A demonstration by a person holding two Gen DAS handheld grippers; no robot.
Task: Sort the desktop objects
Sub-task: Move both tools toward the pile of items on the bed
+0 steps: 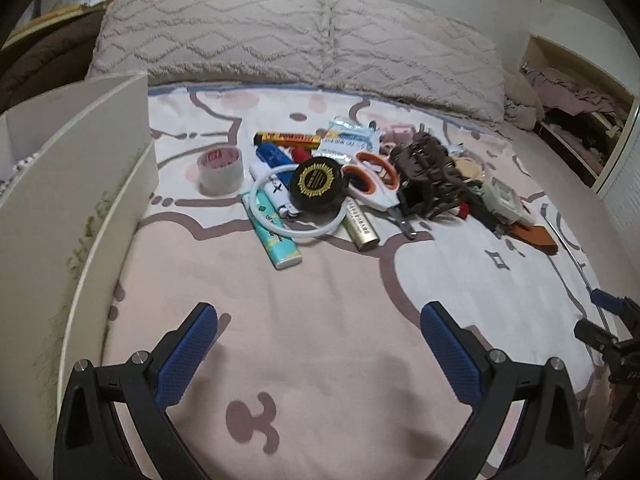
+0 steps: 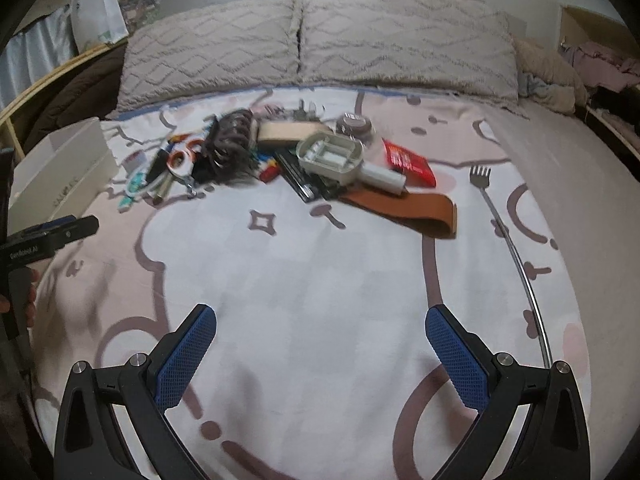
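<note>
The things to sort lie in one messy pile on the bed [image 1: 320,320], in front of the pillows [image 1: 280,40]. They have not been put away yet, so the job looks like it is only starting.

The left hand-held gripper [image 1: 319,322] is open wide and holds nothing. It hangs over bare sheet, a little way back from the pile, likely so it can pick what to take first. Nearest to it are a green and white tube [image 1: 272,232] and a gold tube [image 1: 362,228]. A roll of tape [image 1: 221,171] sits apart from the pile, so it should be easy to grab. A round black tin [image 1: 318,185] rests on top of a white ring [image 1: 296,208], beside the scissors [image 1: 372,184].

A white box [image 1: 80,184] stands on the left, just beside the pile. That is probably where things will go.

The right hand-held gripper [image 2: 321,322] is also wide open and empty. It looks at the other end of the pile, where a brown strap [image 2: 416,210], a red packet [image 2: 410,162] and a long metal fork [image 2: 504,232] lie.
</note>
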